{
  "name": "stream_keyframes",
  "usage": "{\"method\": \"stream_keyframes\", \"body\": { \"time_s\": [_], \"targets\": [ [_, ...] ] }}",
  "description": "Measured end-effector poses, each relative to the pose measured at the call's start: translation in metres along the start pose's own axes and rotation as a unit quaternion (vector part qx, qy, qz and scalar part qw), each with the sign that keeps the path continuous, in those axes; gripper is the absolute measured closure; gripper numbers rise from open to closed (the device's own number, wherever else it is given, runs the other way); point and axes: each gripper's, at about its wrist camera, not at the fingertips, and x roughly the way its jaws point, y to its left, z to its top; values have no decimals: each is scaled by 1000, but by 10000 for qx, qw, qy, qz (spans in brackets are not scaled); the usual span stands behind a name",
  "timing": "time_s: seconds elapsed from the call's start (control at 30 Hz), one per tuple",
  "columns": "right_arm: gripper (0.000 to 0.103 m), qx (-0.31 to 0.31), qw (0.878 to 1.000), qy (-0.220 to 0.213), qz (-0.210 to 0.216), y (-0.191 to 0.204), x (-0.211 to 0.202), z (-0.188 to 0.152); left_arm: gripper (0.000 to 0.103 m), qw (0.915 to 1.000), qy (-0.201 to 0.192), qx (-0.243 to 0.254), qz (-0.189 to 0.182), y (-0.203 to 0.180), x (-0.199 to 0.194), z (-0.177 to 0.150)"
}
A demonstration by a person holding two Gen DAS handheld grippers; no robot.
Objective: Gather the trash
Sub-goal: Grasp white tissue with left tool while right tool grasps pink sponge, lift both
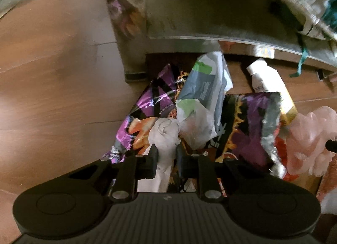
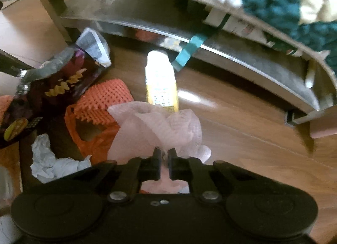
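The wooden floor (image 1: 52, 75) under a low metal-framed piece of furniture (image 1: 210, 12) is strewn with rubbish, and judging by how much lies there the collecting has barely begun. No bin or bag to receive the rubbish shows in either view, so where it all goes cannot be told.

The biggest items are untouched: a purple snack bag (image 1: 147, 101) lying flat by the furniture leg, a second crumpled purple snack bag (image 1: 252, 130) just beside it, and a white-and-green plastic wrapper (image 1: 202, 96) draped across the two. In the right wrist view an orange foam net (image 2: 105, 101) sits on the floor next to the dark bag, with a small yellow-and-white bottle (image 2: 161, 84) lying on its side beyond it, and a crumpled white paper (image 2: 48, 159) near the lower left edge. All of these remain to be picked up.

Two small pieces are in hand. The left claw (image 1: 166, 149) is closed on a wad of white tissue (image 1: 166, 132), which bulges above the fingertips and runs down between them; it sits on top of the purple bag, and whether it is clear of the pile cannot be told. The right claw (image 2: 163, 152) is pinched nearly shut on a piece of pink foam netting (image 2: 155, 126), which fans out above the tips, in front of the bottle.

So, at a guess, two light scraps are secured and the bags, wrapper, net, bottle and paper are left.
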Motion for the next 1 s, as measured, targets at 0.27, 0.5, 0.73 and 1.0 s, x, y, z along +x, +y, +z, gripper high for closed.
{"method": "stream_keyframes", "body": {
  "time_s": [0.27,0.5,0.73,1.0],
  "targets": [
    [99,49,9985,-536,3,-3,-69,-7,85,9987,-444,237,29,-10,-71,-7],
    [99,171,9936,-1103,156,-4,-152,-7,85,9914,-1194,526,107,-22,-168,-8],
    [99,107,9818,-1872,298,-9,-264,-5,85,9785,-2015,439,-29,-33,-290,-15],
    [99,-98,9650,-2603,304,-15,-387,-3,85,9594,-2784,369,-251,-59,-426,-25]
  ]
}}
